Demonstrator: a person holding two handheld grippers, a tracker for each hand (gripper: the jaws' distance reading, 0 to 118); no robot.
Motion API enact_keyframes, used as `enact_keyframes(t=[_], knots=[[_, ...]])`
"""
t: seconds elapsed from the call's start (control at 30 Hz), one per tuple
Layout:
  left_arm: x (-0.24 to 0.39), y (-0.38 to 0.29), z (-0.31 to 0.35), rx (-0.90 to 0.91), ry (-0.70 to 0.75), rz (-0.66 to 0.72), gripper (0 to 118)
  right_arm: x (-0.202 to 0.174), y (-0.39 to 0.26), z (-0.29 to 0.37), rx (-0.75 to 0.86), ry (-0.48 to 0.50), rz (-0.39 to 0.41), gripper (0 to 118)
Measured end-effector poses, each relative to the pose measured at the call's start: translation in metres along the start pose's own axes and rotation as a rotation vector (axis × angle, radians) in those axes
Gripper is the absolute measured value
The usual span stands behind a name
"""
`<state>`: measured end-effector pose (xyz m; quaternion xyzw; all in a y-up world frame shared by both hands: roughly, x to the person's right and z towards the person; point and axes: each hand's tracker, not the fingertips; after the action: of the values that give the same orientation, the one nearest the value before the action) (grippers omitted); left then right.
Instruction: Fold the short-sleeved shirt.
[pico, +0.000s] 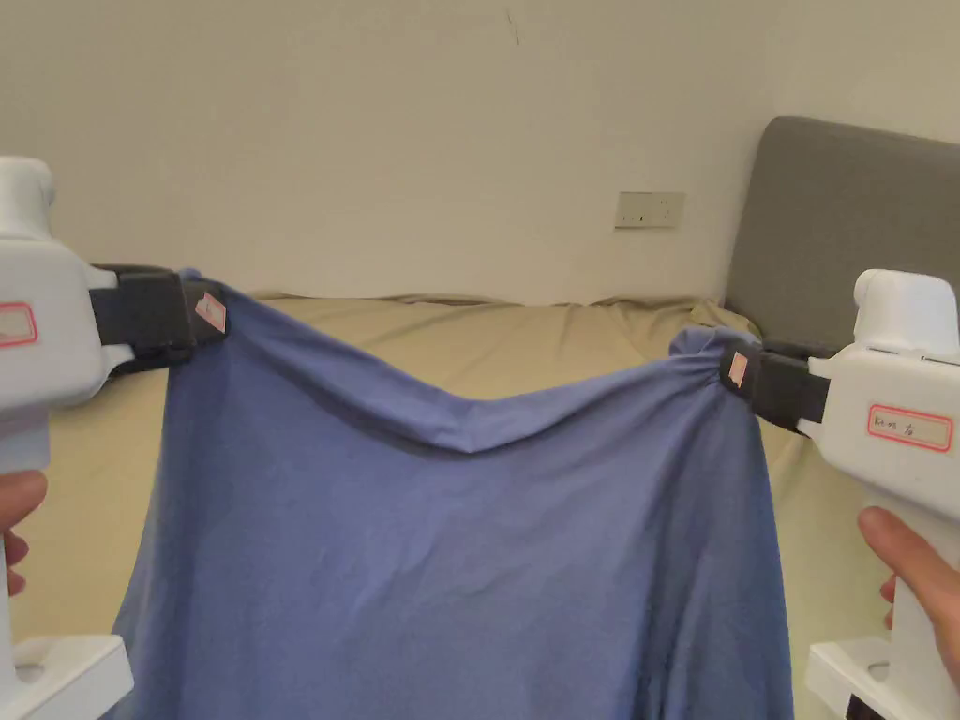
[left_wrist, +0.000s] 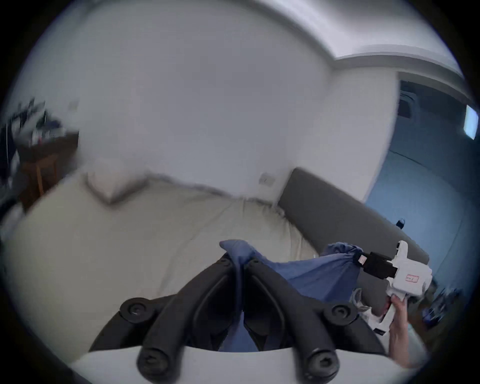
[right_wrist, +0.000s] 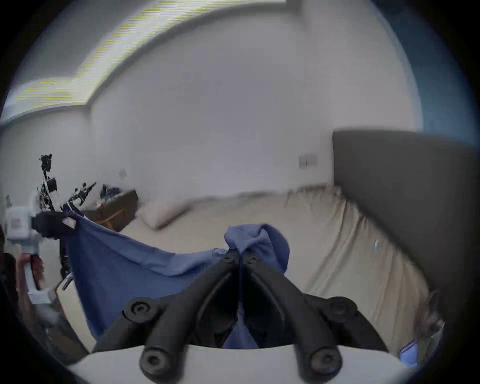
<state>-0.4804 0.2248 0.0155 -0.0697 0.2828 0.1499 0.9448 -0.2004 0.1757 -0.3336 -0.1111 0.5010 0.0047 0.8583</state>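
Both claws are clamped on the shirt (pico: 450, 553): the left claw (pico: 208, 312) bites one upper corner of the blue cloth, the right claw (pico: 734, 369) bites the other, and each has its two black jaws pressed together with fabric bunched between them. In the left gripper view the left claw (left_wrist: 239, 262) shows a wad of blue poking out past its tips and more cloth running down between the jaws; the right claw (left_wrist: 359, 259) appears farther off, white-bodied, held by a hand (left_wrist: 398, 327). In the right gripper view the right claw (right_wrist: 240, 256) pinches a rounded fold of the shirt (right_wrist: 145, 270), and the left claw (right_wrist: 68, 223) is seen at the far edge (rather blurred). The shirt hangs in the air between the two claws, its top edge sagging in a shallow dip at the middle, the rest dropping as a broad wrinkled sheet past the bottom of the head view. Behind it lies a bed (pico: 525, 342) with a beige sheet, a grey headboard (pico: 834, 225) at its right end and a pillow (right_wrist: 163, 213) at the other. A wall socket (pico: 649, 209) sits on the pale wall beside the headboard. The person's fingers (pico: 914, 553) wrap the right handle, and part of the left hand (pico: 14, 520) shows at the left handle.
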Motion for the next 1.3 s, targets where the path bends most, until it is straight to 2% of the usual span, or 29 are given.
enact_keyframes(t=[0.1, 0.2, 0.37, 0.47, 0.57, 0.7, 0.83, 1.0, 1.17, 1.3], knots=[[0.033, 0.069, 0.035, 0.140, 0.079, -0.156, 3, -0.009, 0.065, 0.028, 0.139, 0.017, 0.016, 4], [0.049, 0.129, 0.045, 0.200, 0.162, -0.230, 3, -0.020, 0.128, 0.039, 0.241, 0.019, 0.061, 4], [0.049, 0.195, 0.027, 0.230, 0.394, -0.384, 3, -0.032, 0.214, 0.024, 0.300, 0.029, 0.115, 4], [0.031, 0.226, -0.006, 0.215, 0.435, -0.376, 3, -0.037, 0.258, -0.010, 0.311, 0.023, 0.135, 4], [0.008, 0.256, -0.044, 0.194, 0.450, -0.303, 3, -0.038, 0.296, -0.059, 0.306, -0.022, 0.146, 4], [-0.022, 0.284, -0.106, 0.214, 0.493, -0.275, 3, -0.045, 0.320, -0.117, 0.359, -0.103, 0.212, 4], [-0.040, 0.286, -0.153, 0.256, 0.541, -0.343, 3, -0.043, 0.328, -0.168, 0.360, -0.138, 0.255, 4], [-0.063, 0.263, -0.206, 0.228, 0.543, -0.333, 3, -0.038, 0.308, -0.218, 0.359, -0.146, 0.265, 4], [-0.093, 0.194, -0.233, 0.175, 0.473, -0.313, 3, -0.019, 0.237, -0.247, 0.289, -0.112, 0.293, 4], [-0.118, 0.113, -0.240, 0.086, 0.407, -0.258, 3, 0.003, 0.146, -0.256, 0.186, -0.049, 0.247, 4]])
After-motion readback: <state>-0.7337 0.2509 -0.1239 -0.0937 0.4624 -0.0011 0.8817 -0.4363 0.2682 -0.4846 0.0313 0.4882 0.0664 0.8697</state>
